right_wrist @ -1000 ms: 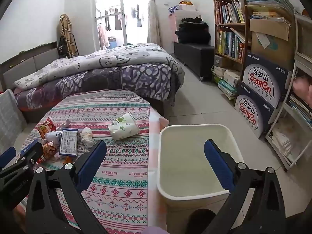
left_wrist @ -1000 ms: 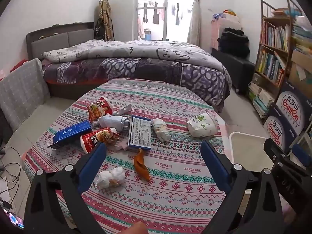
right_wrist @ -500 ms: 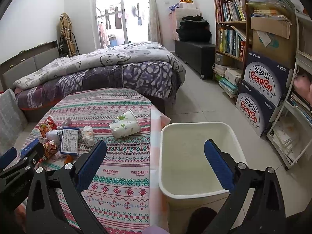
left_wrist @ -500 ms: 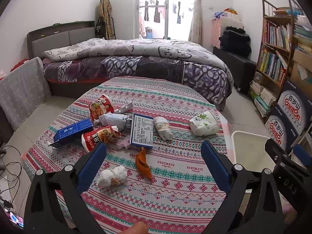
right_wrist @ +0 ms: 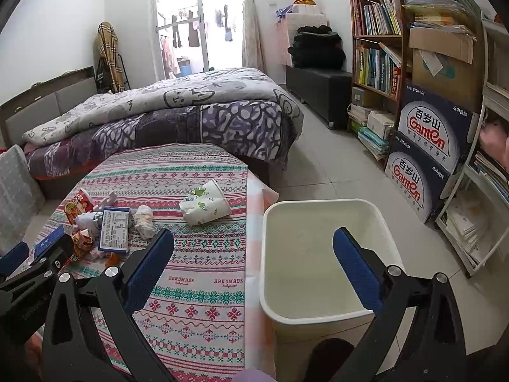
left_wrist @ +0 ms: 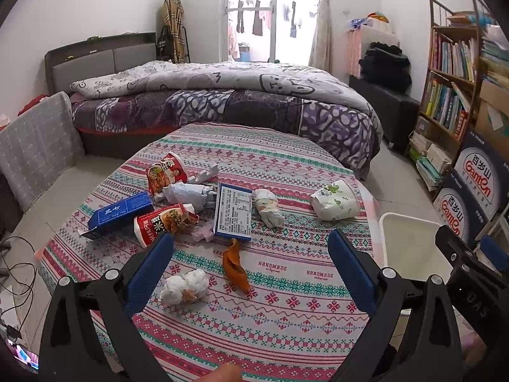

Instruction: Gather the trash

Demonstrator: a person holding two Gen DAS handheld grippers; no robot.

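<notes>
Quilted bed (left_wrist: pixel 222 95), bright balcony door (left_wrist: pixel 251 16), bookshelf (right_wrist: pixel 378 41), tiled floor (right_wrist: pixel 334 165).

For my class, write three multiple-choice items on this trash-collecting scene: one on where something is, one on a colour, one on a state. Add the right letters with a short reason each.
1. Where does the white bin stand?
A. on the bed
B. on the floor beside the round table
C. on the bookshelf

2. What colour is the peel lying near the crumpled tissue?
A. orange
B. green
C. black

3. How is the left gripper now?
A. shut on a box
B. shut on nothing
C. open, holding nothing

Answers:
1 B, the bin's rim sits right by the tablecloth edge in the right wrist view.
2 A, the peel shows orange against the cloth.
3 C, its blue fingers stand wide apart with only table between them.
</notes>
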